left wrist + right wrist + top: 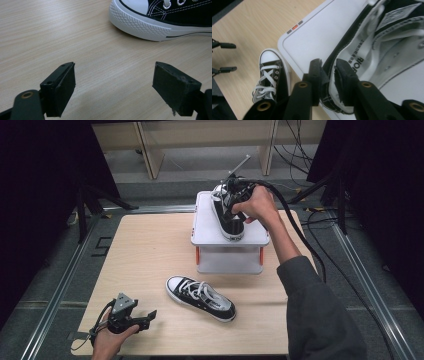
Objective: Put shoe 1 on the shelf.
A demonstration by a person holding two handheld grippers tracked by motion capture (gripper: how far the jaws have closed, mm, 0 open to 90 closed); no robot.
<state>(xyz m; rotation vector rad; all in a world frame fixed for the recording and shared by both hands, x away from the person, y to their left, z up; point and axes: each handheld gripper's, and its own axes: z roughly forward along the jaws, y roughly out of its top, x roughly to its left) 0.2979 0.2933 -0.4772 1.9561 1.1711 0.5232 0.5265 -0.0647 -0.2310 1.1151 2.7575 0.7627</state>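
Table (150, 250): pale wood-grain top, smooth, low sheen. Stand (210, 227) at the table's far edge: white plastic, smooth, matt, with small orange and grey marks on its rim. Shoe on the stand (227, 217): black woven cloth upper, pale cloth lining, printed tongue label, white rubber sole. Shoe in front of the stand (200, 297): black cloth, white stitching, metal eyelets, white flat laces, smooth rubber toe cap, ribbed rubber rim. Left gripper (113, 86): matt black pads, edges worn rough. Right gripper (328, 76): matt black plastic, brass-coloured rivets.

Overhead cam fwd-down; claw cams close-up.
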